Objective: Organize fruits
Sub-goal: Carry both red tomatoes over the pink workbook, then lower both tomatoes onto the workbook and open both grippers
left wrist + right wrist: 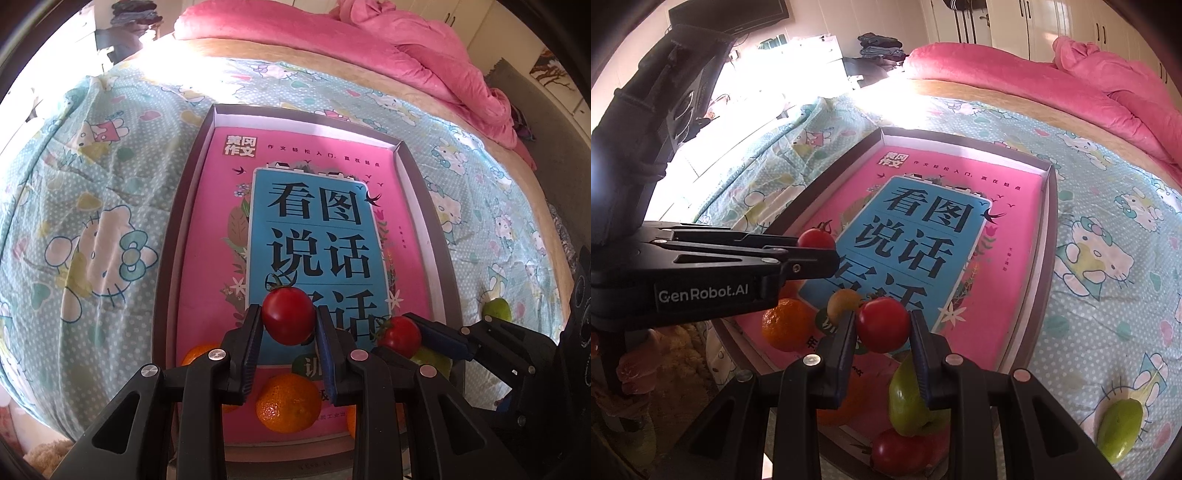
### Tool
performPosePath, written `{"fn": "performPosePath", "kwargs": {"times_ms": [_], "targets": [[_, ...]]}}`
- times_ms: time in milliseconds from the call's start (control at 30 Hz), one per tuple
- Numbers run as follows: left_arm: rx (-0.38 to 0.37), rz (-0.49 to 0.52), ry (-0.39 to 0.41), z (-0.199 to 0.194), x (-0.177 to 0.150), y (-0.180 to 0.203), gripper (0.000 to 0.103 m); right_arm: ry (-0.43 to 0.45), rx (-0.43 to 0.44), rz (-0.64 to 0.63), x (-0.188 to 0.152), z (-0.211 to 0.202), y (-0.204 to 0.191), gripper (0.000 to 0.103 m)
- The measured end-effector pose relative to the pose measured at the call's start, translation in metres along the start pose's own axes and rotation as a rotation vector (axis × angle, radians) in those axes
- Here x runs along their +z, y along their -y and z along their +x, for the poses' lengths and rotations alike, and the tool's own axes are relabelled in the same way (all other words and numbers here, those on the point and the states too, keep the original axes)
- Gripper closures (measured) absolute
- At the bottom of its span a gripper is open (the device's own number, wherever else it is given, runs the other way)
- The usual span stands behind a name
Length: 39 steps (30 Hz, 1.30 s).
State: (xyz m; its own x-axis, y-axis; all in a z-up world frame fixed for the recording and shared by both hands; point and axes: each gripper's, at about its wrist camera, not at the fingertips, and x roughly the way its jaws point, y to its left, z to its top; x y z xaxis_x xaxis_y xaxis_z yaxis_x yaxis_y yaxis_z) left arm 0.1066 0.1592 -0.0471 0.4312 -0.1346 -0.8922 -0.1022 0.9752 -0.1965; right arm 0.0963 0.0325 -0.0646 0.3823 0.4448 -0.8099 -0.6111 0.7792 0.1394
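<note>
My left gripper (289, 326) is shut on a red cherry tomato (289, 320) and holds it above the near end of a shallow box (166, 258) lined with a pink and blue book. My right gripper (883, 330) is shut on a second red tomato (882, 325), also seen at the right of the left wrist view (399, 336). In the box lie oranges (288, 403) (786, 325), a green fruit (910, 404), a red tomato (899, 452) and a small yellow fruit (842, 301). Another green fruit (1120, 430) lies outside on the bedsheet.
The box rests on a bed with a Hello Kitty sheet (92, 221). A pink duvet (406, 48) is bunched at the far side. White wardrobes (1015, 26) stand behind the bed.
</note>
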Motion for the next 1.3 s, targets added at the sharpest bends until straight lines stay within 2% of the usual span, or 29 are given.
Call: {"fn": "performPosePath", "kwargs": {"times_ms": [833,1033,1300], "targets": [[0.001,-0.002,-0.021,0.007,-0.001,0.001,0.074,-0.005,0.005,0.013,0.000,-0.004,-0.001,0.073],[-0.008,-0.001,-0.016,0.006,-0.001,0.004,0.074,0.041,0.017,0.043,-0.004,-0.022,0.005,0.065],[-0.042,0.002,0.014,-0.003,0.000,0.005,0.063,0.082,0.010,0.080,-0.009,-0.045,0.014,0.060]]}}
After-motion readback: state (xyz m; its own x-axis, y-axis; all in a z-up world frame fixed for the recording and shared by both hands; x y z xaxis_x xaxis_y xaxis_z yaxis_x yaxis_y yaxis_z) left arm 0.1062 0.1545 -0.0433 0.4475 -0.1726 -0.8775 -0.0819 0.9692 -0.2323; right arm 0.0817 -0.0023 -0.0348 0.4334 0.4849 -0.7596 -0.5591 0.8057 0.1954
